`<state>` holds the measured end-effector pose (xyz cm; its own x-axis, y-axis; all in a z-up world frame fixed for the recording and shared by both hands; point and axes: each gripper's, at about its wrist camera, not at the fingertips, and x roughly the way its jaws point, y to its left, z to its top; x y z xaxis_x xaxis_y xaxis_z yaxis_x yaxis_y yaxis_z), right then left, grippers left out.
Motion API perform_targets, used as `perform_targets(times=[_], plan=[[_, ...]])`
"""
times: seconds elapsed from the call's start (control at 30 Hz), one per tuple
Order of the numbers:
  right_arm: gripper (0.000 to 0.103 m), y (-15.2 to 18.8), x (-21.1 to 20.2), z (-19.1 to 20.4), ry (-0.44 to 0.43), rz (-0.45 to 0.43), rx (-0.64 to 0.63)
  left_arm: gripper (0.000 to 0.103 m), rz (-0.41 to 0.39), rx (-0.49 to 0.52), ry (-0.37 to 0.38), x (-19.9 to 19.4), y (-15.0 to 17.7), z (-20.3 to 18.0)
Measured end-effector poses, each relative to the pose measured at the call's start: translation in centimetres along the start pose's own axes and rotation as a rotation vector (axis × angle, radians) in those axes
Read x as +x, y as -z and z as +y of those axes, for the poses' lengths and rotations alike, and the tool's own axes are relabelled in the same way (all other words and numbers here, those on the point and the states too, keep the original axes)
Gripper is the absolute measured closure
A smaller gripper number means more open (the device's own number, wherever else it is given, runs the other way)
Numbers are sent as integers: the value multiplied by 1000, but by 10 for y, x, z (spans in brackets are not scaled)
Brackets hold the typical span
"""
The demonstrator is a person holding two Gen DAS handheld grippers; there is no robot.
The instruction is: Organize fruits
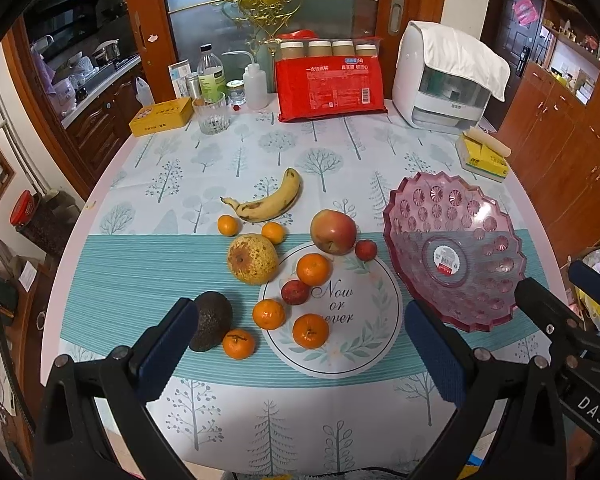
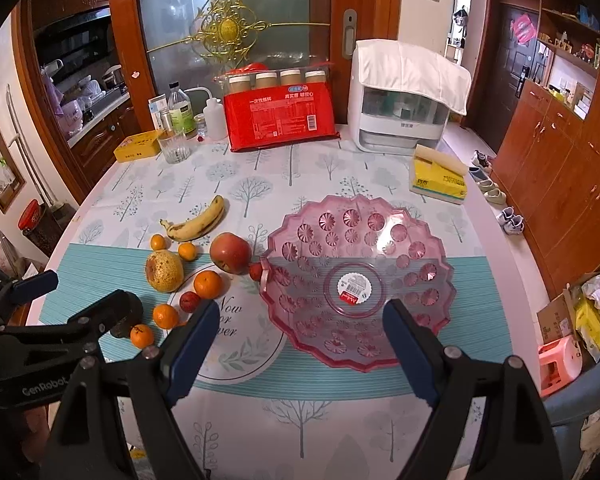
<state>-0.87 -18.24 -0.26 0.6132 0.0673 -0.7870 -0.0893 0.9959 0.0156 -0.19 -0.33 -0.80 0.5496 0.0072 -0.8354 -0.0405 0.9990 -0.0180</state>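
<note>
Loose fruit lies on the table: a banana (image 1: 270, 200), a red apple (image 1: 333, 232), a yellow pear (image 1: 252, 258), a dark avocado (image 1: 211, 320), several tangerines (image 1: 313, 269) and small red fruits (image 1: 295, 292). An empty pink plastic fruit bowl (image 1: 452, 256) stands to their right; it also shows in the right wrist view (image 2: 356, 280). My left gripper (image 1: 300, 332) is open above the near fruits, holding nothing. My right gripper (image 2: 300, 334) is open and empty in front of the bowl's near rim.
At the table's back stand a yellow tin (image 1: 162, 116), a glass (image 1: 212, 118), bottles (image 1: 210, 76), a red package (image 1: 330, 88) and a white appliance (image 1: 444, 80). A yellow tissue box (image 1: 484, 154) sits at the right edge. A round placemat (image 1: 340, 320) lies under some fruit.
</note>
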Motion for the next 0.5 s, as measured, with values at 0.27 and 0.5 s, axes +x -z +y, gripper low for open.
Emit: perform_targets(times=[0.27,0.5], plan=[[19,0,1,2,-13,-5,-9,6,18,7,-4,0,1,-1],[19,1,3,-1,-23,9,3,6,20,8,-10,0,0,-2]])
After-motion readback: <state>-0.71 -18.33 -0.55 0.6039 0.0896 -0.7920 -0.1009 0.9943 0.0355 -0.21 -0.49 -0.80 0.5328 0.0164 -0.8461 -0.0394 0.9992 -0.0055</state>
